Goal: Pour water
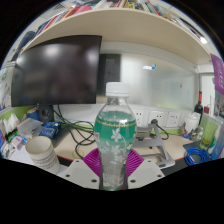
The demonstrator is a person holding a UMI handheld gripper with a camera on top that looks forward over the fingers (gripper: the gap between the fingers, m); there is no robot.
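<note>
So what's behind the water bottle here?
Behind the water bottle, held upright between the jaws, a cluttered desk runs back to a dark monitor and a wall socket strip. The bottle hides whatever sits directly behind it.

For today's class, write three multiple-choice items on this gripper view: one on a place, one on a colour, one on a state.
1. Where is the water bottle?
A. between the tongs
B. on the shelf
C. behind the monitor

2. What colour is the bottle's cap?
A. red
B. white
C. black

3. How is the bottle standing?
A. lying flat
B. upside down
C. upright, cap on

Answers:
1 A, the purple pads sit at either side of its lower body.
2 B, the cap shows white above the green label.
3 C, the cap is on top and the body runs straight up.
</note>
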